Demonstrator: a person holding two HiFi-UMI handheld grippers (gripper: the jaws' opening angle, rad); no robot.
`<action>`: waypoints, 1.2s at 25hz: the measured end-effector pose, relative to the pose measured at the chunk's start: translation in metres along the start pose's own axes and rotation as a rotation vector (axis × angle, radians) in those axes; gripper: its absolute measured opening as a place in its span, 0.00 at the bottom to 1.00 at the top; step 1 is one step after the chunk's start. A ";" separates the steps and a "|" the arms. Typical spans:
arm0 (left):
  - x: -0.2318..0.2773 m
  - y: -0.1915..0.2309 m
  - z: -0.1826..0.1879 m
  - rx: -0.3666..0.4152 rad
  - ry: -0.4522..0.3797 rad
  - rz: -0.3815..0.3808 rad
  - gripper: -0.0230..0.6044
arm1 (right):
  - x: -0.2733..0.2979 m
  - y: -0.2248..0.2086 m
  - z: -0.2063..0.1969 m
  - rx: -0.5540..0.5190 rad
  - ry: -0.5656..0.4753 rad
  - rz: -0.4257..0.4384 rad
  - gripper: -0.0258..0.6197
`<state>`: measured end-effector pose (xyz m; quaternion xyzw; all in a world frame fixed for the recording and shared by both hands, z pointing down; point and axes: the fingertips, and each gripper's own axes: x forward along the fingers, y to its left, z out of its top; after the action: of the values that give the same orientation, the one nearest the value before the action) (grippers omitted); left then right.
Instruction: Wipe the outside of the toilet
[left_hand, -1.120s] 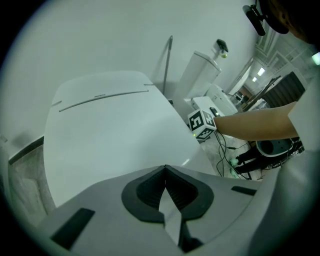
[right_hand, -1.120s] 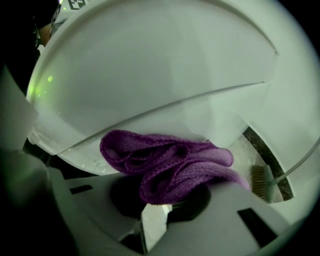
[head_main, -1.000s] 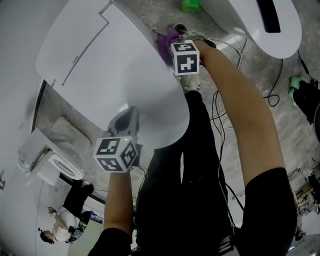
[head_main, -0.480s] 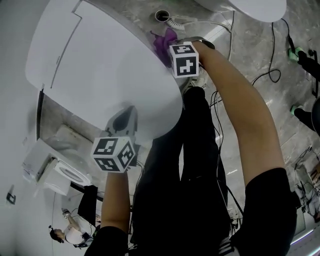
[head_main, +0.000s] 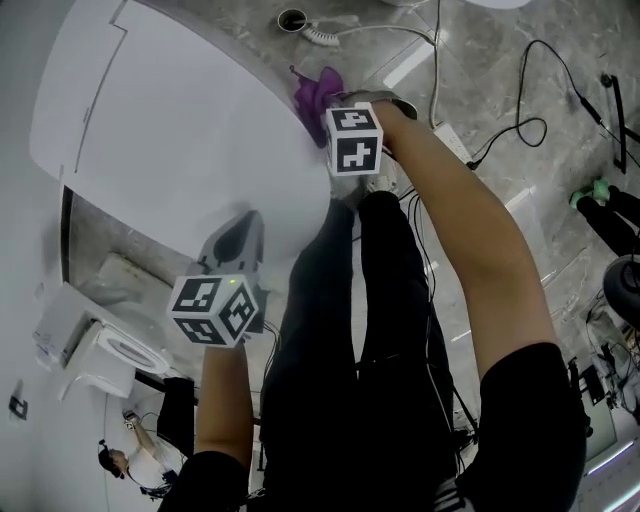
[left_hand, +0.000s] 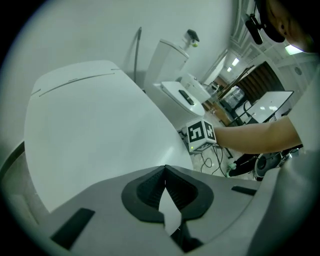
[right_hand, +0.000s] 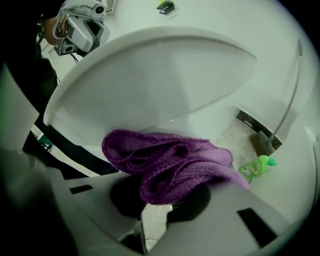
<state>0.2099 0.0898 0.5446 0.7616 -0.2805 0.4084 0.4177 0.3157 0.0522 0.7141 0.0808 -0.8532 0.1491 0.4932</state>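
Observation:
The white toilet (head_main: 170, 130) fills the upper left of the head view, its lid (left_hand: 90, 125) down. My right gripper (head_main: 325, 105) is at the toilet's right side, shut on a bunched purple cloth (head_main: 315, 92). In the right gripper view the cloth (right_hand: 170, 160) bulges out of the right gripper (right_hand: 165, 185) and lies against the bowl's outer wall (right_hand: 150, 85) under the rim. My left gripper (head_main: 240, 240) hovers by the toilet's near edge. In the left gripper view the left gripper (left_hand: 165, 169) is shut with nothing in it.
A green bottle (right_hand: 255, 167) and a brush (right_hand: 260, 142) stand on the floor behind the toilet. Cables (head_main: 520, 70) and a floor drain (head_main: 292, 20) lie on the marble floor to the right. A second toilet (left_hand: 180, 92) stands beyond. The person's black-clad legs (head_main: 370, 330) are beside the bowl.
The right gripper with the cloth has slid a little along the toilet's side, away from the floor drain. The head view has shifted. The left gripper holds its place.

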 end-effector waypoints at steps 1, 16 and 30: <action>0.001 -0.003 -0.001 -0.004 -0.011 -0.001 0.05 | -0.001 0.004 -0.002 -0.001 0.000 -0.013 0.14; 0.012 -0.075 -0.089 -0.119 -0.059 0.070 0.05 | 0.000 0.093 -0.027 -0.075 -0.013 -0.038 0.14; -0.011 -0.101 -0.221 -0.469 -0.165 0.278 0.05 | 0.012 0.162 -0.019 0.182 -0.092 0.006 0.14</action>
<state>0.1962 0.3315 0.5643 0.6292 -0.5020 0.3224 0.4982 0.2787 0.2116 0.7052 0.1293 -0.8581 0.2235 0.4439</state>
